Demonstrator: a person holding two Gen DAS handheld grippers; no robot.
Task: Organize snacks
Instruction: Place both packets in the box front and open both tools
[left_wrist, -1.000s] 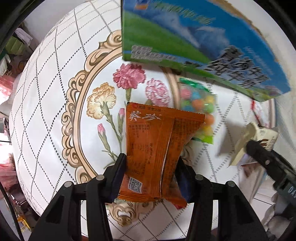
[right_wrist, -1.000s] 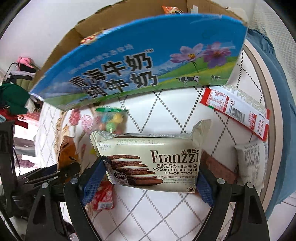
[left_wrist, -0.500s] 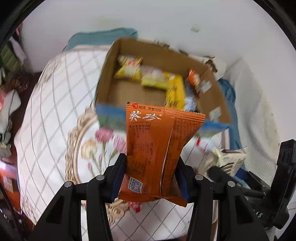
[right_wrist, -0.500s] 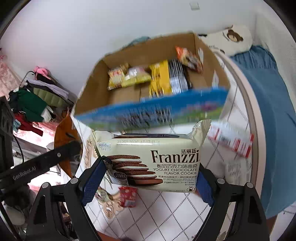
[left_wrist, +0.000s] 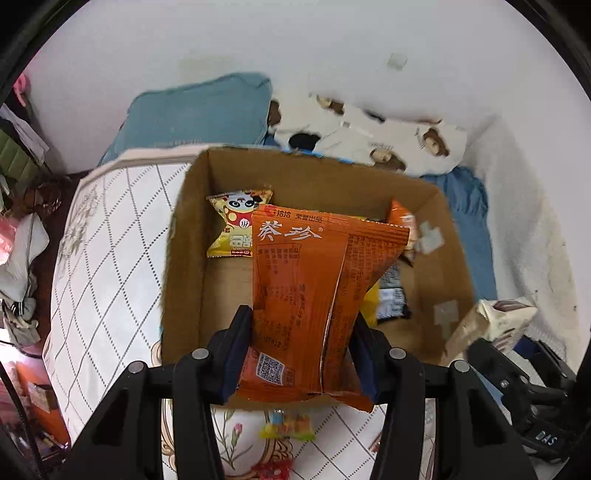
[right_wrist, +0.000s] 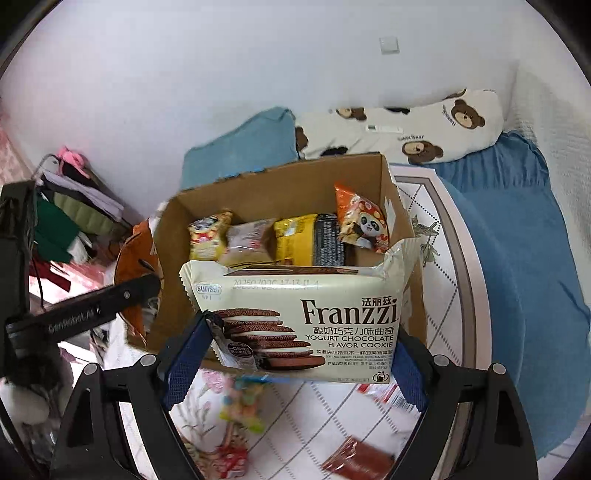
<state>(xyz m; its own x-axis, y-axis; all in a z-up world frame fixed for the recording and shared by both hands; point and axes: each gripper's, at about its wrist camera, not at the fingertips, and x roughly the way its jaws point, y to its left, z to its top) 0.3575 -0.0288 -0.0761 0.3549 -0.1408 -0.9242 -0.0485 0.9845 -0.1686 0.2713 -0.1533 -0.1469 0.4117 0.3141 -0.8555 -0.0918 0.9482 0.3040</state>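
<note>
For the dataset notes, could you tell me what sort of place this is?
Probably a bedroom: a bear-print pillow and blue bedding lie beside the table, and clothes are piled nearby.

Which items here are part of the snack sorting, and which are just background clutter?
Part of the job:
- orange packet, shut in the left gripper
- Franzzi cookie pack, shut in the right gripper
- cardboard box with snacks inside
- candy bag on the table

Lying about:
- blue pillow
- bear pillow
- clothes pile
</note>
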